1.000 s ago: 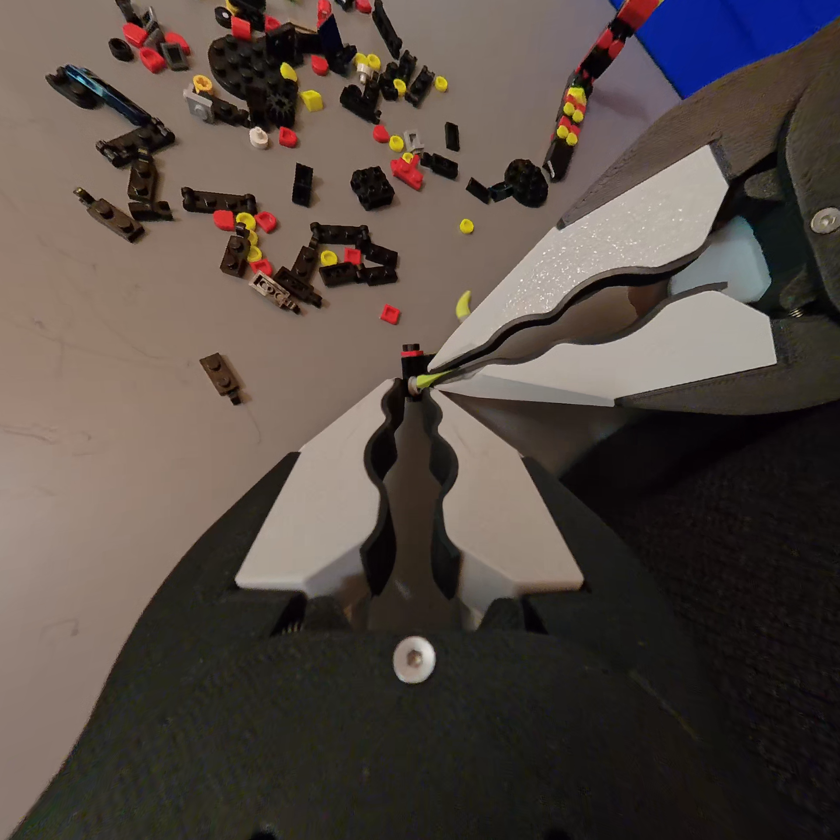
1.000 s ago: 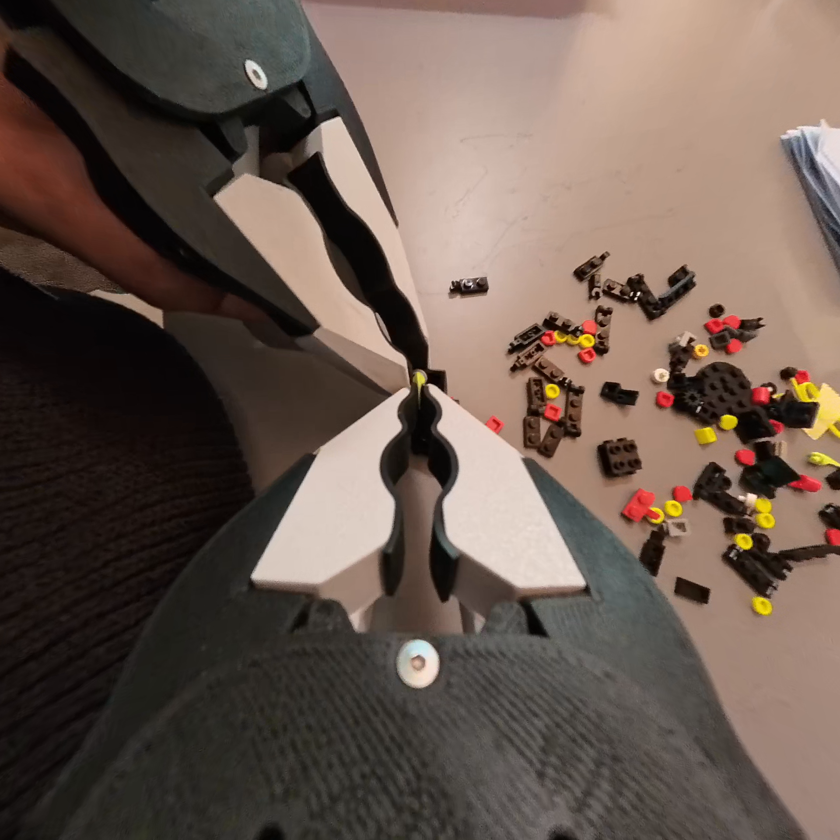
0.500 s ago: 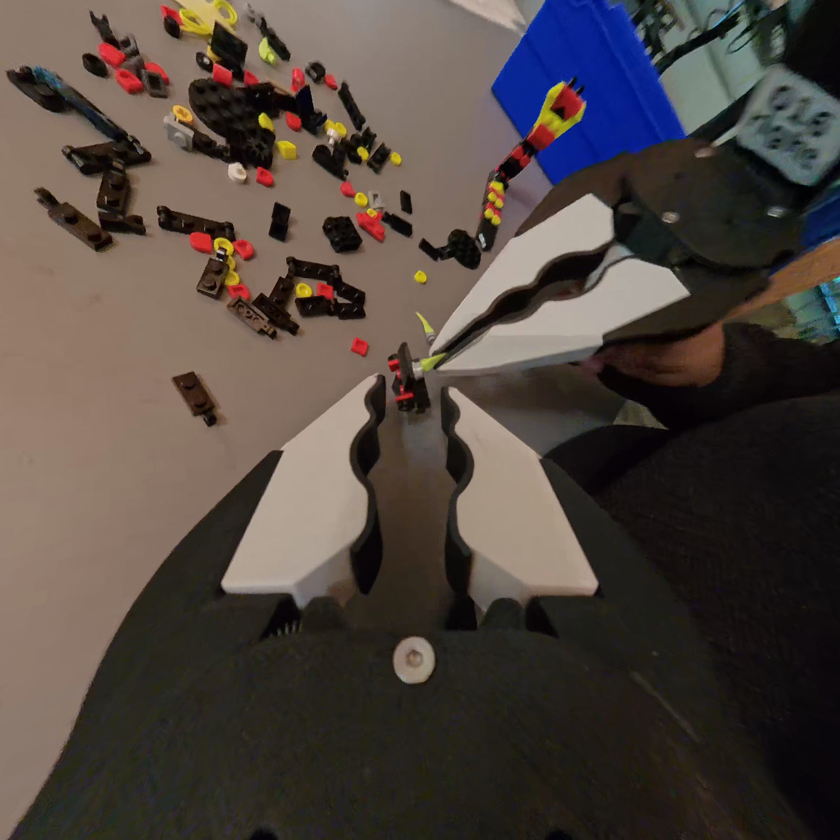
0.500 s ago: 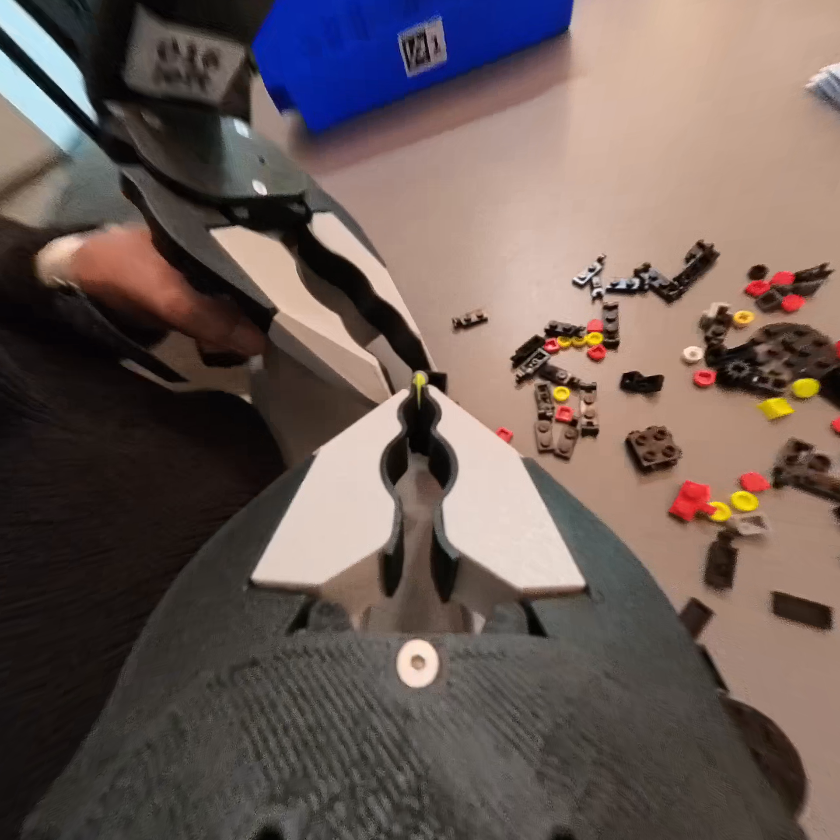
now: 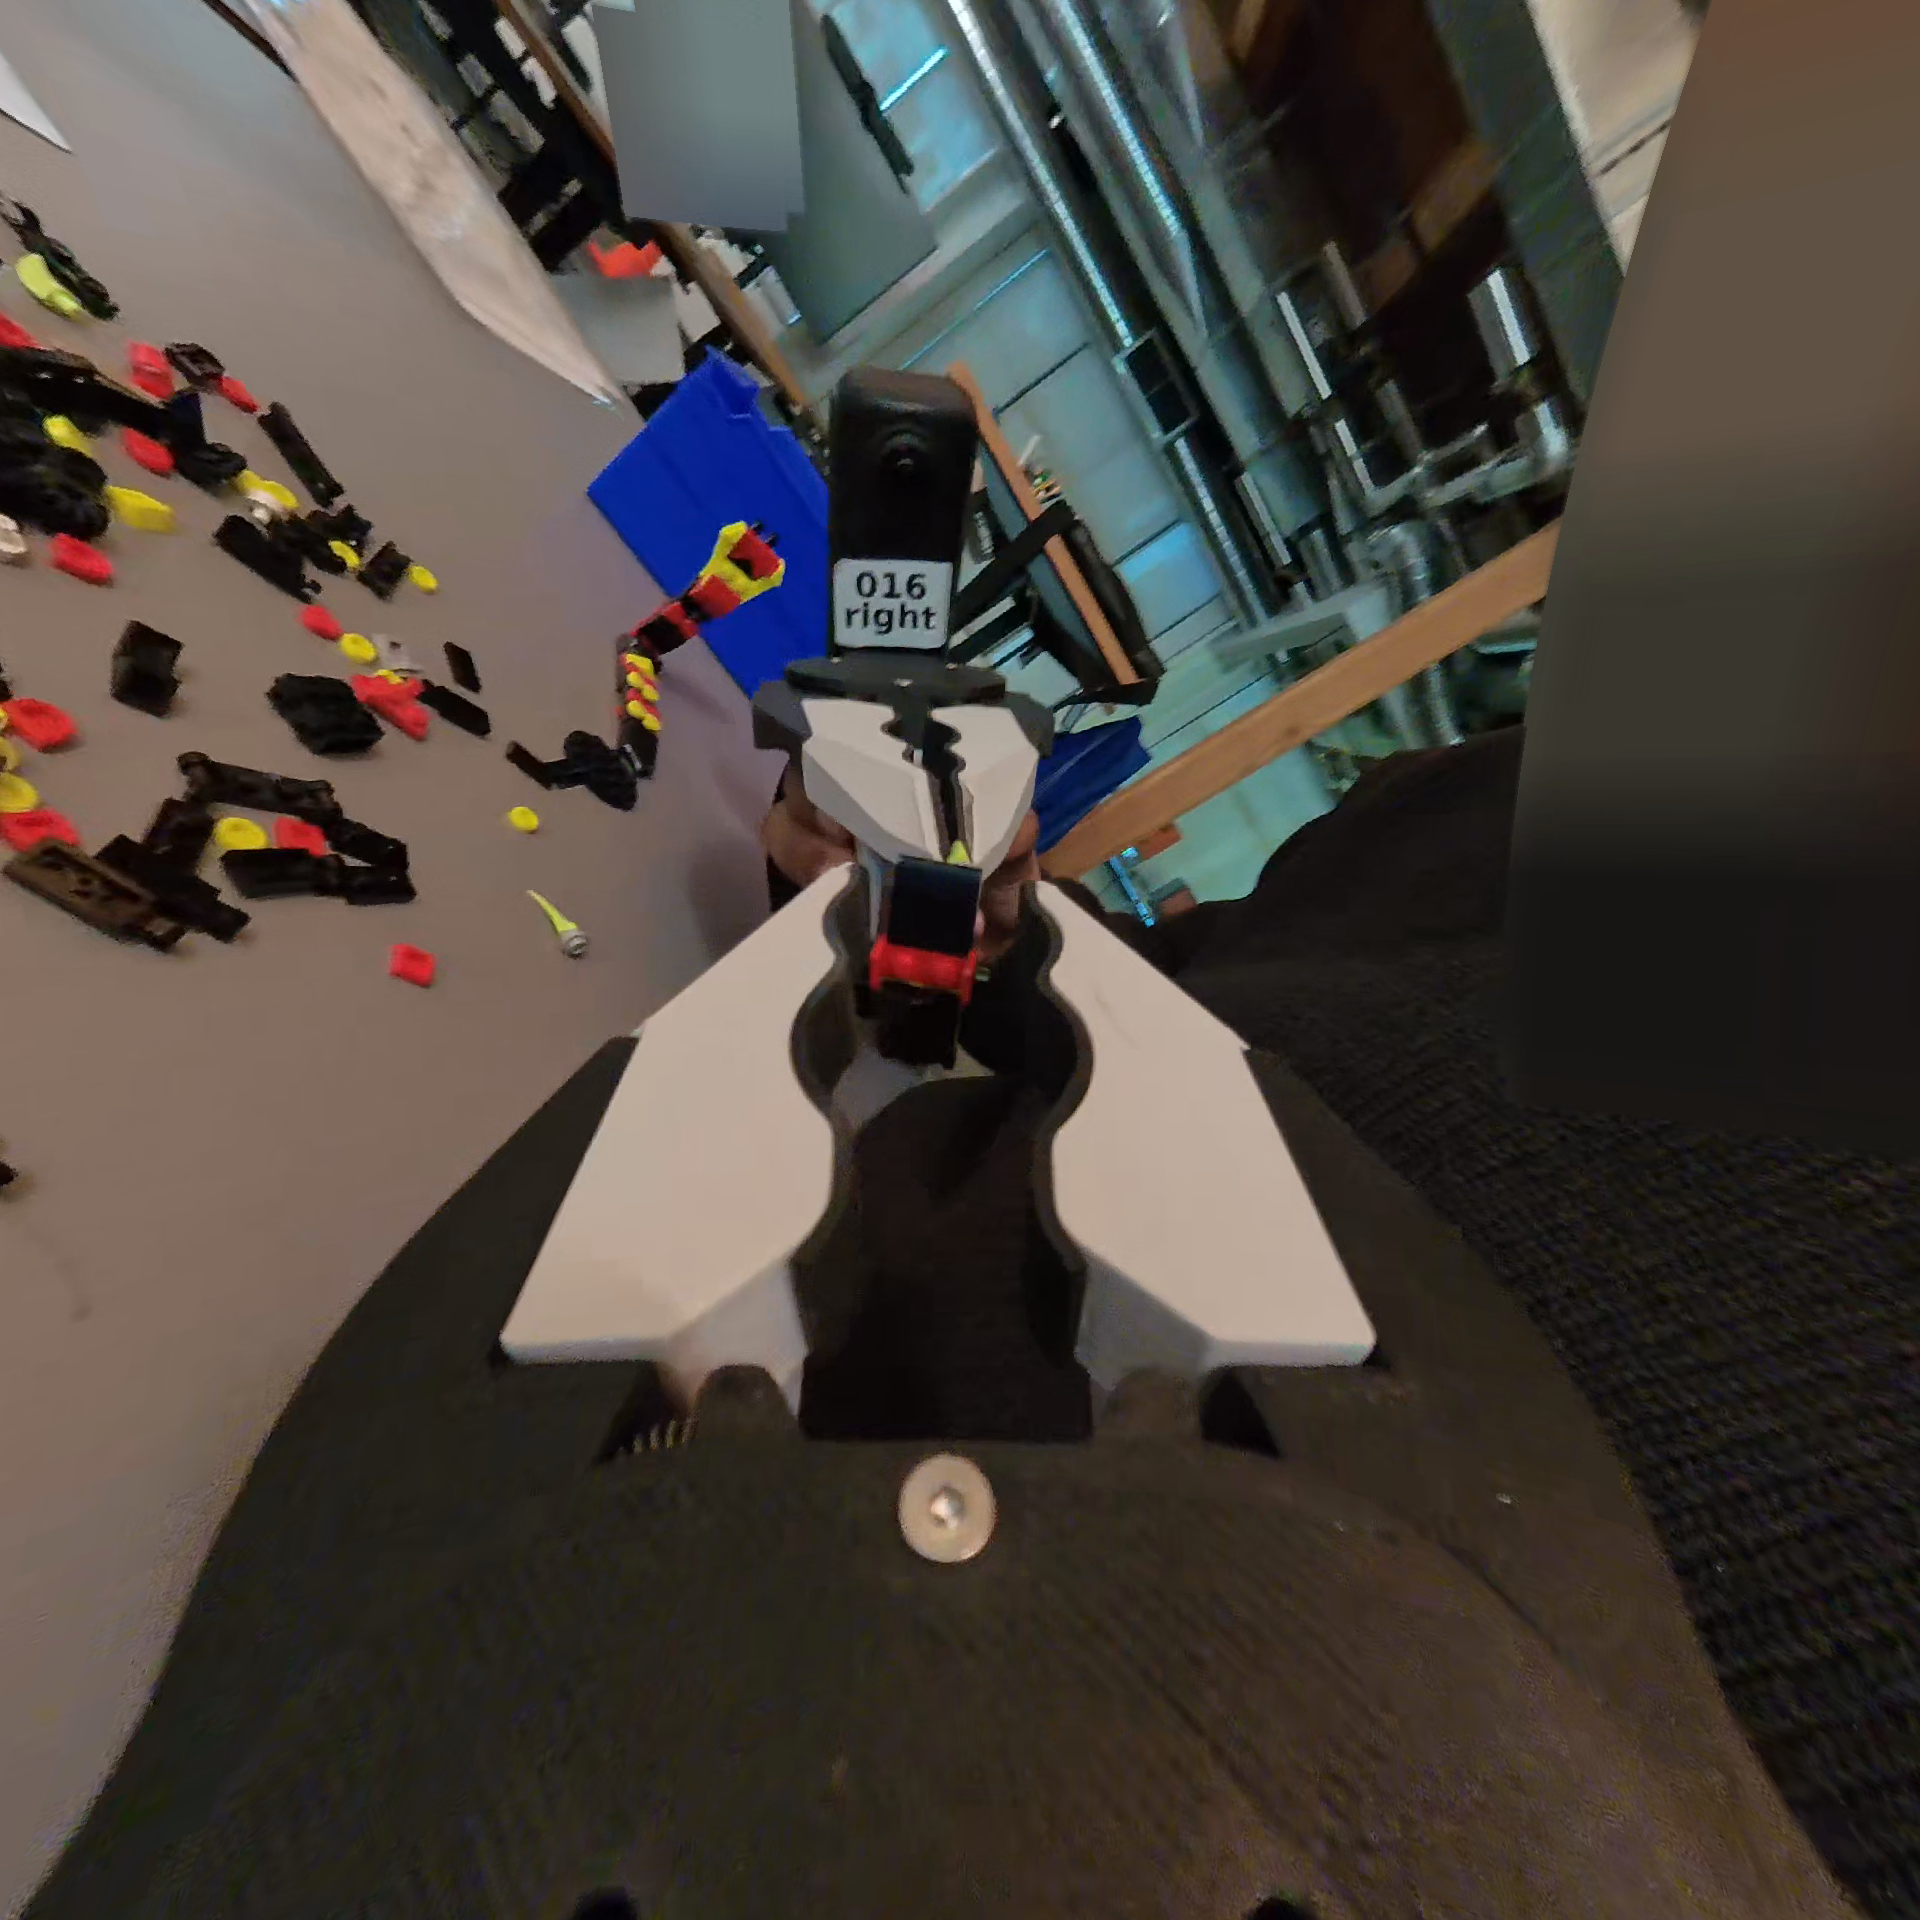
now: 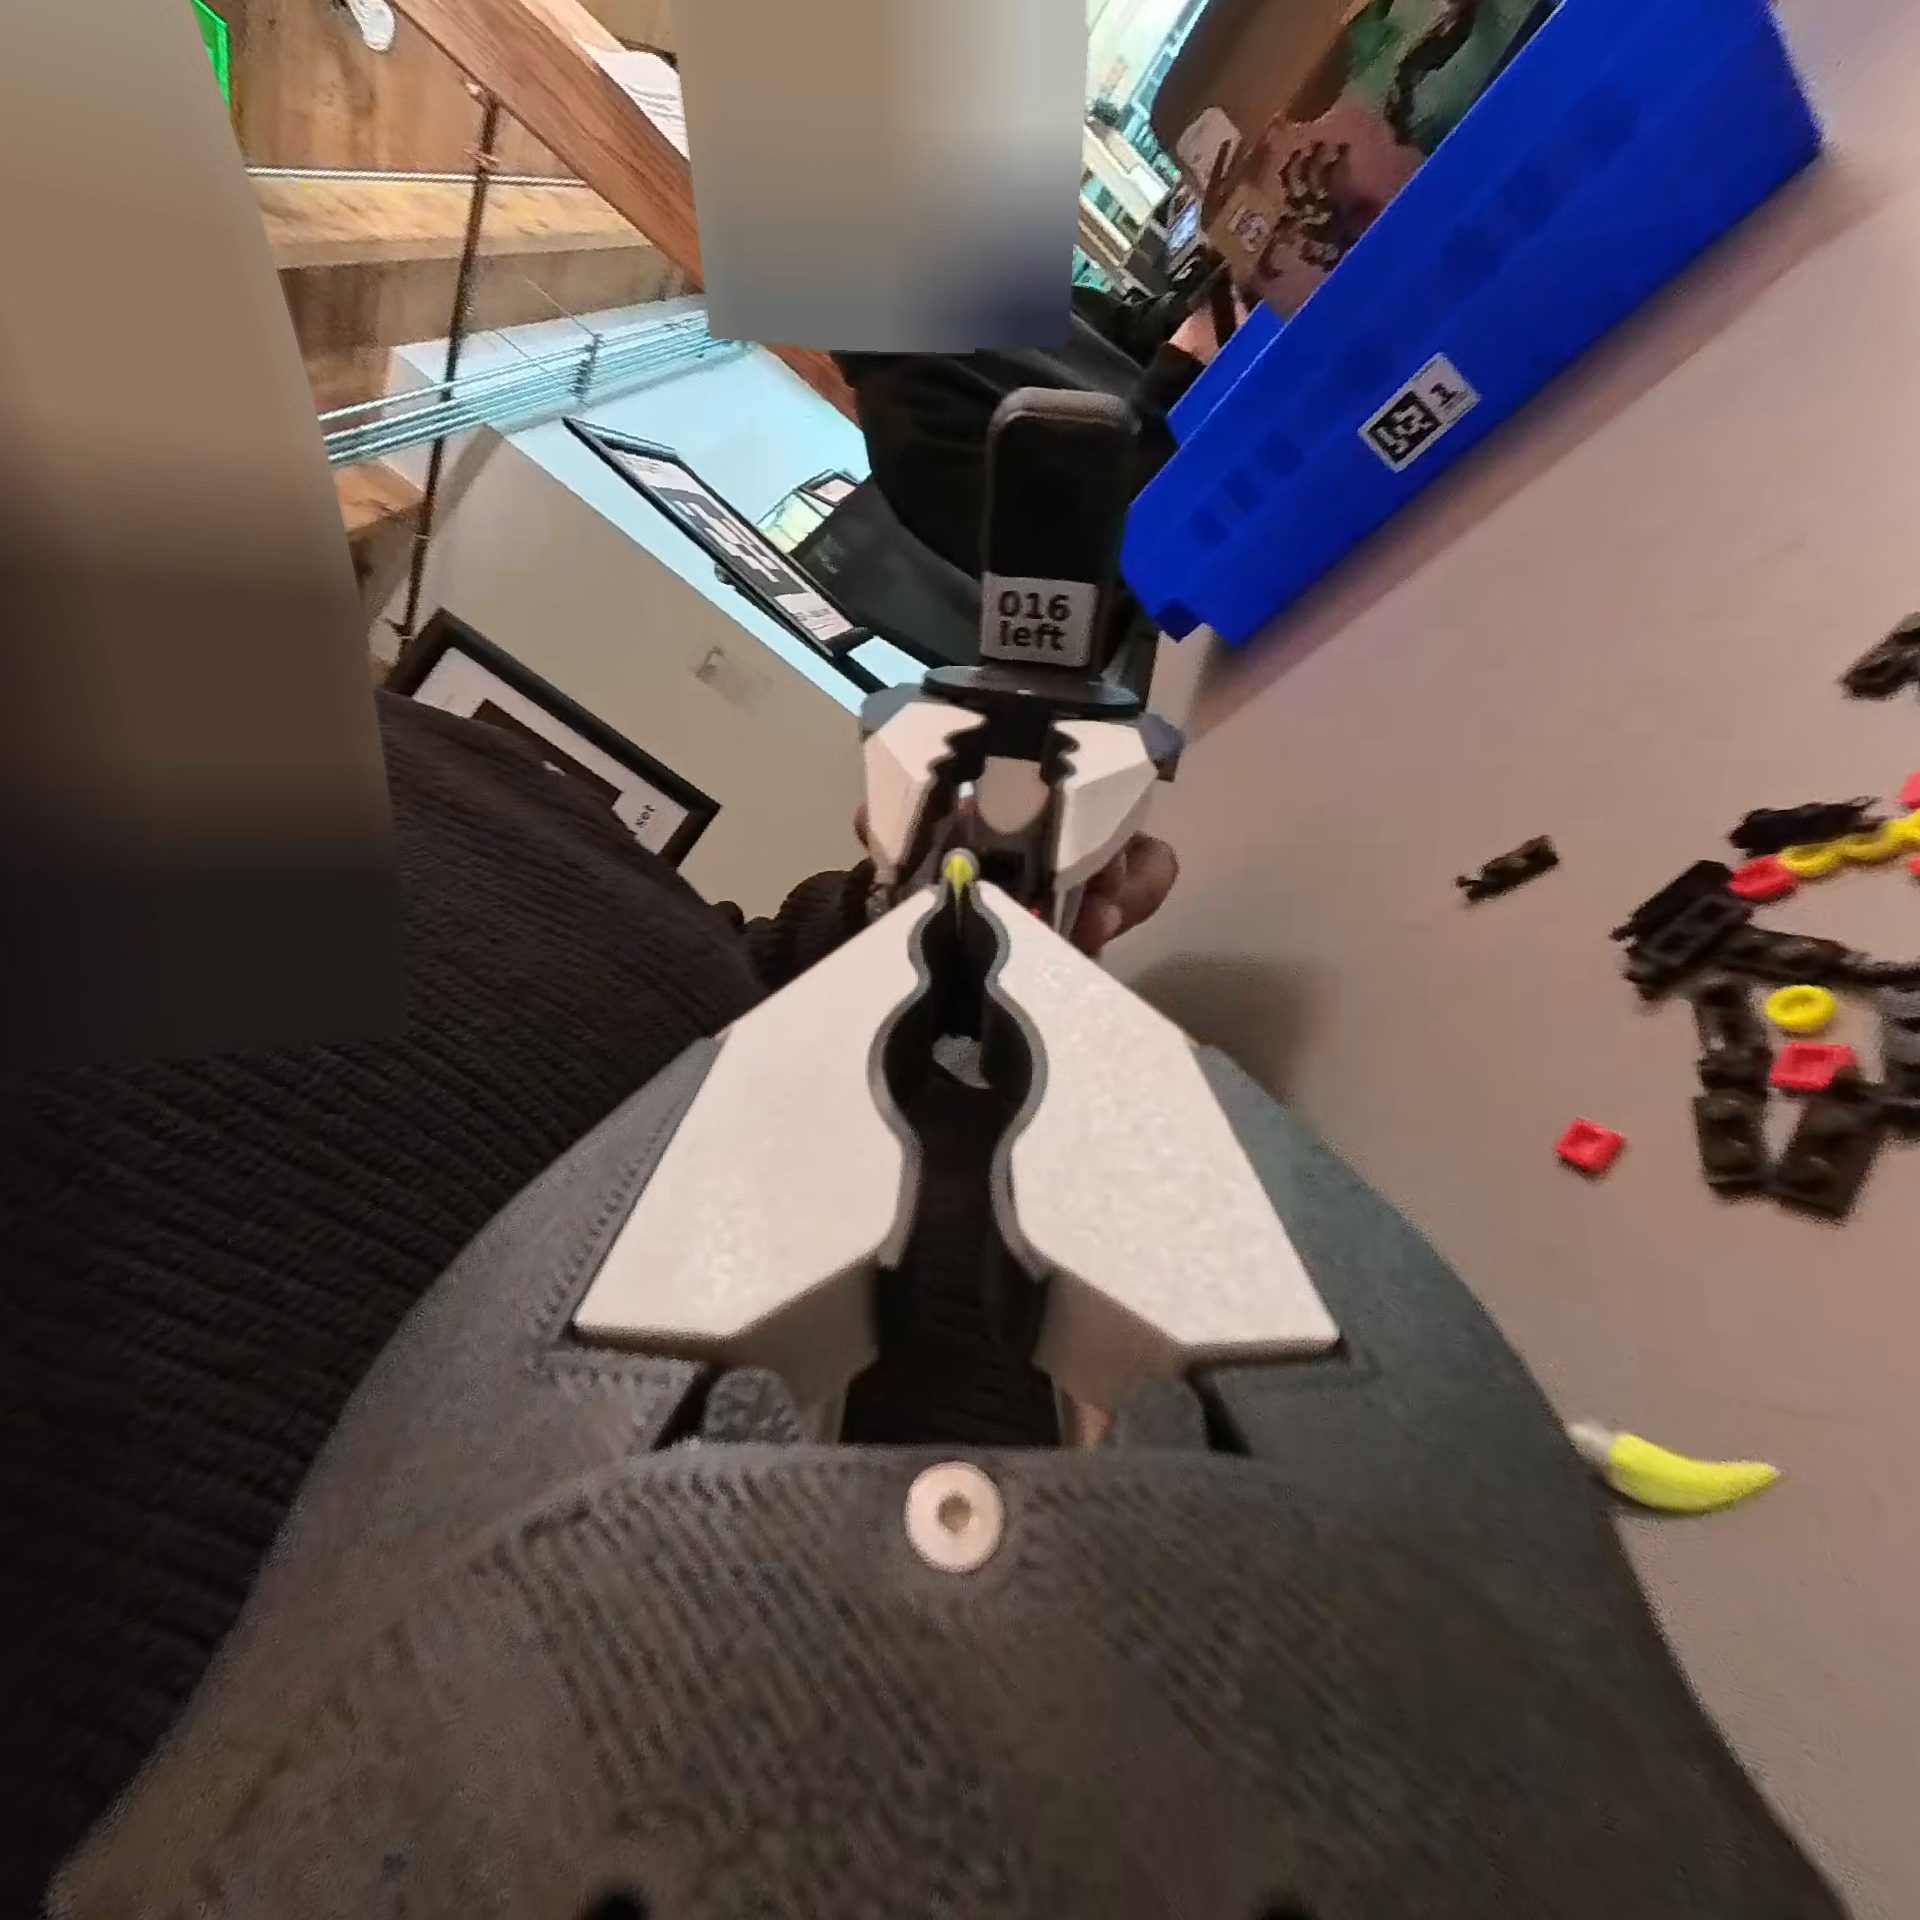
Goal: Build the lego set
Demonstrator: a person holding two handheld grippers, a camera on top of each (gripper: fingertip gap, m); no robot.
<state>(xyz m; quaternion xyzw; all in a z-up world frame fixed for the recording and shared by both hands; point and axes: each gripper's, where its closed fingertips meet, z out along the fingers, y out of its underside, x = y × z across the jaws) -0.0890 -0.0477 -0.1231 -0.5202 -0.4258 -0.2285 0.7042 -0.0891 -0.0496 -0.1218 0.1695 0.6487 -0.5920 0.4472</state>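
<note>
My left gripper (image 5: 945,896) is open, its jaws apart around a small black and red lego assembly (image 5: 920,961); a gap shows on the assembly's right side. My right gripper (image 6: 958,906) is shut on a thin yellow-green claw piece (image 6: 958,878), whose tip meets the assembly's top (image 5: 956,854). The two grippers face each other tip to tip, raised off the grey table (image 5: 260,1091). The right gripper also shows in the left wrist view (image 5: 951,821), and the left gripper in the right wrist view (image 6: 992,831).
Loose black, red and yellow pieces (image 5: 260,790) lie scattered on the table, also in the right wrist view (image 6: 1766,1029). A spare yellow claw (image 5: 556,920) and a red tile (image 5: 410,964) lie nearest. A built red-yellow-black strip (image 5: 707,603) lies by a blue bin (image 6: 1455,343). A dark sweater (image 5: 1610,1299) fills the right. The grippers are tip to tip, or close to it.
Both grippers have risen from the table and turned to face each other head-on. My left jaws have opened from shut around the assembly. The right stays shut on the claw.
</note>
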